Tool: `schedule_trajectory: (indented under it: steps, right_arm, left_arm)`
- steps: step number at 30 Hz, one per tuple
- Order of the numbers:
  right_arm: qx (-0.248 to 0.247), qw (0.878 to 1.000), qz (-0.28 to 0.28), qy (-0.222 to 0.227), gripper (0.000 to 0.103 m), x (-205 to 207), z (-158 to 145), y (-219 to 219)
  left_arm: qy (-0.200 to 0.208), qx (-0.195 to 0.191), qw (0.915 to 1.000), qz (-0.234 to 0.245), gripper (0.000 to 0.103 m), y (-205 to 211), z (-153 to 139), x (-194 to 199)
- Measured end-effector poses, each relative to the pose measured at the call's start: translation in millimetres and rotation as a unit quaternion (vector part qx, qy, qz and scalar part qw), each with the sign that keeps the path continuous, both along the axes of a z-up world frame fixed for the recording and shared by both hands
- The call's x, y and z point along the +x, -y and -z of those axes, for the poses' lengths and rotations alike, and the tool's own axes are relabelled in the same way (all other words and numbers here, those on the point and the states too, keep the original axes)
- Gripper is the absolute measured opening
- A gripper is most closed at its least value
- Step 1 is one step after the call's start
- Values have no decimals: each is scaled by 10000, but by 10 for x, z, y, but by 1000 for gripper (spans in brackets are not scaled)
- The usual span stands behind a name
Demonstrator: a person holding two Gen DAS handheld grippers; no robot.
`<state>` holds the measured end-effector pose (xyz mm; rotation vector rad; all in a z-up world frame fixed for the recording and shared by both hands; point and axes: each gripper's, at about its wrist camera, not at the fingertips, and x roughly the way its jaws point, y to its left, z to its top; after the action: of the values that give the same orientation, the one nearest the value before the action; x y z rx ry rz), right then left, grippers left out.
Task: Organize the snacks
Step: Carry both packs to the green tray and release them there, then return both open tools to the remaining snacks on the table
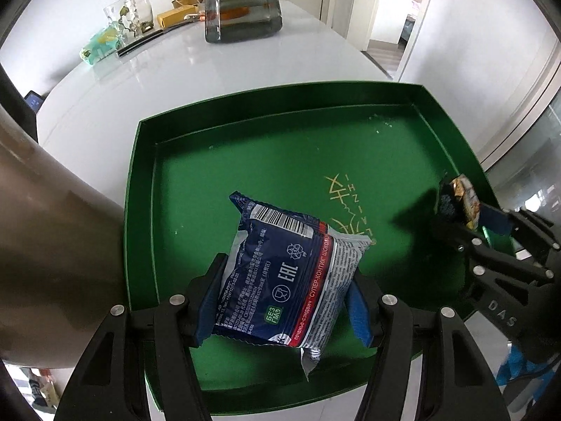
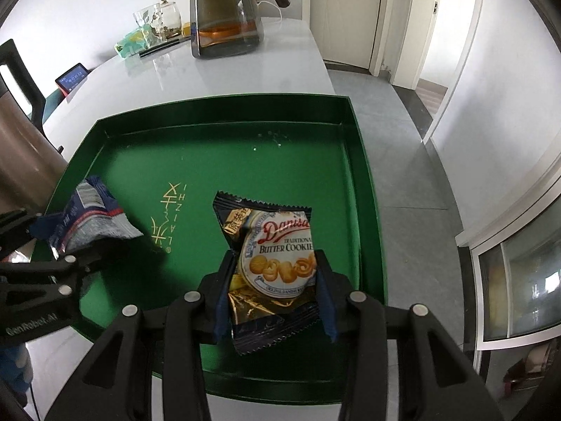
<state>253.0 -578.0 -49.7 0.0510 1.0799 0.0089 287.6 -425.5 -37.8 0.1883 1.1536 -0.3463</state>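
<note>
A green tray [image 1: 245, 161] with gold lettering lies on the white table. My left gripper [image 1: 287, 280] is shut on a dark blue snack packet [image 1: 280, 266], its blue pads pressing both sides, low over the tray's near left part. My right gripper [image 2: 275, 263] is shut on a Danisa butter cookie packet [image 2: 280, 252] over the tray's [image 2: 228, 154] near right part. In the left wrist view the right gripper [image 1: 491, 231] shows at the tray's right wall with the cookie packet [image 1: 464, 200] sticking out of it. The left gripper [image 2: 52, 245] and blue packet [image 2: 87, 217] appear at left in the right wrist view.
A tall glass kettle [image 2: 224, 17] with dark liquid stands at the table's far end, beside a glass jar [image 2: 161, 17] and a green-tinted box [image 2: 131, 44]. A small screen [image 2: 72, 77] sits at the far left. A brown chair back [image 1: 42, 228] is close on the left. The table edge drops to grey floor [image 2: 403, 161] on the right.
</note>
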Motion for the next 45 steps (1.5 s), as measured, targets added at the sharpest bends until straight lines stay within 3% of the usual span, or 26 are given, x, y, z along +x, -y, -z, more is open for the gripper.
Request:
schedule_trajectory:
  steps: [3,5,6,7,19,25,28,33,37,41,45]
  right_arm:
    - [125,9999,66,2,32,-5,-9,43]
    - [132,9998,86,81,54,-29,-49,62]
    - [167,9998,83,109,72,-40,-63,73]
    - [197,9997,86,139,75,-56,-89,82]
    - [164,9988,160,430,76,-335,-449,74]
    - [105,9942,407,994,77,-676,-953,178]
    - [-151,9863,566,1544,77,-959,-1365,178]
    - [-273,9679,420,2462,77,-1443,-2092,-84]
    - [-217,9590,-29,2826,77,-1702,-2456,-543]
    - [-119,9565,-619,2849,77,-1833,-2527,-1215]
    - [83,9607,-1146,2527,77,-1811,-2282,-1931]
  left_arm:
    - [91,83,9999,21,57,24,-17,-8]
    - [222,184,9996,8,57,37,-43,-36]
    - [279,227,9994,0,57,42,-59,-48]
    - [330,256,9991,8,57,48,-78,-66]
    - [678,334,9971,24,58,15,-315,-356]
    - [1082,-12,9940,182,58,-81,-751,-767]
    - [1428,-308,9886,355,58,-236,-1100,-1102]
    - [2026,-756,9759,289,58,-891,-1773,-1519]
    - [2385,-774,9679,-159,64,-1760,-2145,-1613]
    - [2506,-471,9641,-745,64,-2650,-2135,-1599]
    - [2081,-350,9665,-1465,64,-3587,-1768,-1578]
